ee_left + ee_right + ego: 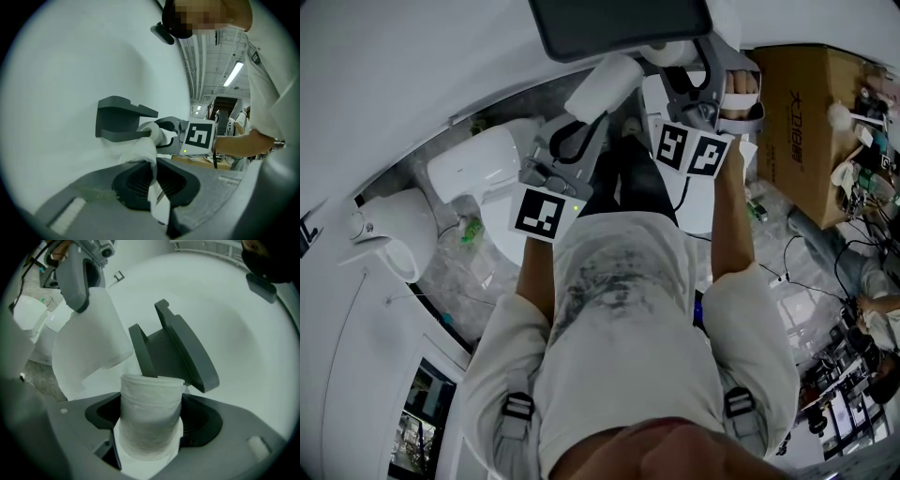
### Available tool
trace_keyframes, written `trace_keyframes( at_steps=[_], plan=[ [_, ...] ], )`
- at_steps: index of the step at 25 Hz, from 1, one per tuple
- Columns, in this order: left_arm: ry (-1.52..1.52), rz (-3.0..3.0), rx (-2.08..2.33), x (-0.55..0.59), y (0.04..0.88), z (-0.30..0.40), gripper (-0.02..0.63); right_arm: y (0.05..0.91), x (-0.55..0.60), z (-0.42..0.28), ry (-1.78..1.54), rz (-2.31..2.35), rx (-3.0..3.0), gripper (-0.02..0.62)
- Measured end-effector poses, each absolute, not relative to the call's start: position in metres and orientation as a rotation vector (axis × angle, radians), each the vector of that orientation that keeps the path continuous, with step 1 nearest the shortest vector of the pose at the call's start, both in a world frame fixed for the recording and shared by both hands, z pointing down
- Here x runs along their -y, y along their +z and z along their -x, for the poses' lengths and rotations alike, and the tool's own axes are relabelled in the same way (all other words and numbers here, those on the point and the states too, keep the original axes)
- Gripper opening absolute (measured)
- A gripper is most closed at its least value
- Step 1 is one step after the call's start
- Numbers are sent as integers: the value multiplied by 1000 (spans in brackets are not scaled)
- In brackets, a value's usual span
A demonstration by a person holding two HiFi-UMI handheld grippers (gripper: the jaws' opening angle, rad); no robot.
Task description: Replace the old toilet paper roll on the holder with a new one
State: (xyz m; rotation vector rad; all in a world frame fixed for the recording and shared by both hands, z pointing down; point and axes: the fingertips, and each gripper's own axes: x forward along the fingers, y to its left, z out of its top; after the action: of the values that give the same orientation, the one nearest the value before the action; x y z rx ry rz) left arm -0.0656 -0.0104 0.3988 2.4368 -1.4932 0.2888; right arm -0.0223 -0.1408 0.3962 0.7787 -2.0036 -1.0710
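The right gripper was seen closed on a toilet paper roll, with both jaws pressed against the roll's sides. The roll was held lengthwise between the jaws and reached out past their tips. Its far end was placed right at the lower arm of the grey holder, directly ahead of the right gripper. Whether roll and arm actually touched could not be told. The holder was fixed to a white wall, and its upper flap was tilted up above the roll's far end.

The left gripper was seen with its jaws almost together, pinched on a loose paper sheet. From between those jaws the paper sheet was drawn forward and upward, toward the roll and the holder just ahead of the left gripper, and it seemed to run into the roll there.

Ahead and to the right of the left gripper, the right gripper was seen from the side with the roll in its jaws. In the right gripper view the left gripper was seen up and to the left, with the paper sheet hanging below it.
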Motion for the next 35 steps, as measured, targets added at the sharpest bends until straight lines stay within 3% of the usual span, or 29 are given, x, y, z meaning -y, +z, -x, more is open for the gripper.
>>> trace_keyframes(
  at_steps=[16, 35],
  plan=[
    [271, -2405, 1544, -3, 395, 87, 21, 387, 120, 47, -1365, -807, 1847, 382],
    [249, -2378, 1618, -22, 387, 112, 21, 391, 83, 86, -1459, -677, 1878, 395]
  ],
)
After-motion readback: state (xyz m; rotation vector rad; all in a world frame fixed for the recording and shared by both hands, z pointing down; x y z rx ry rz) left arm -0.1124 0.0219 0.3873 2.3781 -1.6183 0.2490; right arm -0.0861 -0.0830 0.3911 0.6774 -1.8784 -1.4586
